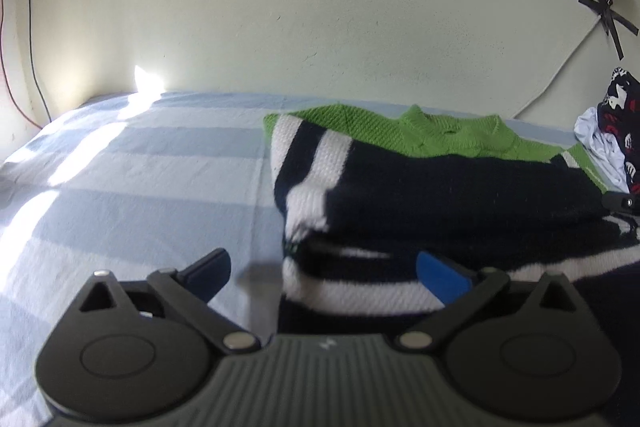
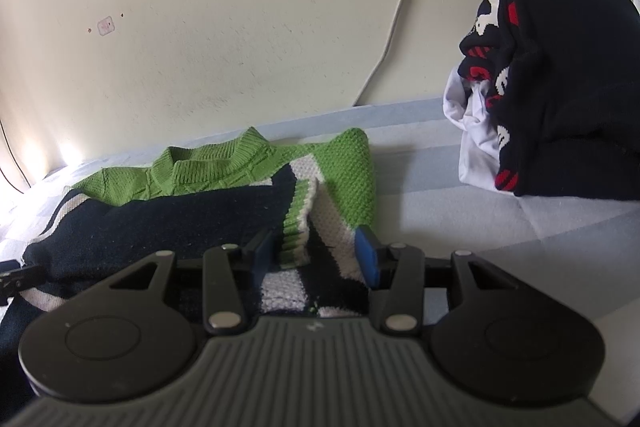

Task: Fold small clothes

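Folded knit sweater (image 1: 440, 195) on a striped bedsheet (image 1: 140, 167), long axis left to right, green collar toward the far wall (image 1: 280, 27). Left of its folded edge the sheet lies open. Left gripper (image 1: 324, 269): jaws spread wide, straddling the near left corner, gripping nothing. Right gripper (image 2: 316, 255): half-closed around the sleeve cuff (image 2: 298, 227); contact cannot be told. Far right: 1 clothes pile (image 2: 540, 87).

Bedsheet (image 1: 140, 167) lies free left of the sweater (image 1: 440, 187); a clothes pile (image 2: 560, 87) blocks the right.
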`<state>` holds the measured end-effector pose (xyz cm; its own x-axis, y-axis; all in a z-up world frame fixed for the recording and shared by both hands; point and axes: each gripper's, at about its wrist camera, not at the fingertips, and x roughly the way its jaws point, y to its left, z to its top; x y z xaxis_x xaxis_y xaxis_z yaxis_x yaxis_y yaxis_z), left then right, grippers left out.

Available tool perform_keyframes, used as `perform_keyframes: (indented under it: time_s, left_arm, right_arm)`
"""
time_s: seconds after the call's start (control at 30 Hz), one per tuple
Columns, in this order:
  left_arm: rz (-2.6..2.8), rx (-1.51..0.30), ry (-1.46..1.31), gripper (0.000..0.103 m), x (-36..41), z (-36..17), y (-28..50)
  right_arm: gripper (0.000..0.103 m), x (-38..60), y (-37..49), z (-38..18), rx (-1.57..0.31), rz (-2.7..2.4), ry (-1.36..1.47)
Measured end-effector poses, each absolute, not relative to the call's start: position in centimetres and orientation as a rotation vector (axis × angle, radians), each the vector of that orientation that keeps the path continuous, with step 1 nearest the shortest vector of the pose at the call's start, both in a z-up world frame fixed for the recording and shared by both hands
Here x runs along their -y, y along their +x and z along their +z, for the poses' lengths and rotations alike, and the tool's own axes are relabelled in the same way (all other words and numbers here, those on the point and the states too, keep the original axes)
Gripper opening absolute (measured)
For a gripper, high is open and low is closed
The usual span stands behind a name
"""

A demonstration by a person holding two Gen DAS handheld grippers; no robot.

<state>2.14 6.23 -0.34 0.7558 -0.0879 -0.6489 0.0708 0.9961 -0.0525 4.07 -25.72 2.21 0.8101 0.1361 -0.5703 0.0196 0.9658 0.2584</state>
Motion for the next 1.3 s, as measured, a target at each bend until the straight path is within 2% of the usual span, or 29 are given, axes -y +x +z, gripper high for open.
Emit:
perform_keyframes:
  time_s: [0.1,0.4,0.43,0.5,0.63,0.77,0.93,1.1,1.3]
  left_arm:
    - [-0.086,-0.716,-0.006,0.098,-6.6,-0.4,0.6]
    - [-0.069,-0.694,-0.037,0.097,-9.3,-0.3,-5.0]
    - [-0.083,-0.694,-0.045,0.096,-9.6,-0.1,-6.2]
    - [-0.108,-0.68,-0.075,0.091,-10.6,0.6,-9.3]
    - [-0.188,-0.669,-0.147,0.085,-12.4,1.9,-14.9]
    - [-0.273,-0.707,-0.13,0.076,-11.9,2.8,-18.0]
    - [-0.326,-0.824,-0.085,0.06,-10.0,1.8,-19.8]
    - [-0.305,-0.858,-0.032,0.059,-9.7,1.6,-22.4]
    - [-0.249,-0.918,-0.047,0.062,-10.8,2.3,-24.5]
  right_arm:
    - [0.049,25.8,4.1,2.2,-0.625,0.064,0.261]
    - [0.049,25.6,3.9,2.4,-0.632,0.059,0.242]
    - [0.053,25.6,3.6,2.5,-0.637,0.056,0.234]
    - [0.069,25.9,2.6,2.6,-0.684,0.014,0.189]
    - [0.066,29.1,-3.2,4.3,-0.659,0.135,0.318]
    - [0.066,31.0,-9.9,6.7,-0.638,0.253,0.331]
    - [0.054,31.9,-15.8,6.4,-0.73,0.304,0.362]
    - [0.043,32.3,-20.7,4.9,-0.797,0.374,0.394]
    - [0.043,33.5,-24.1,4.0,-0.849,0.434,0.399]
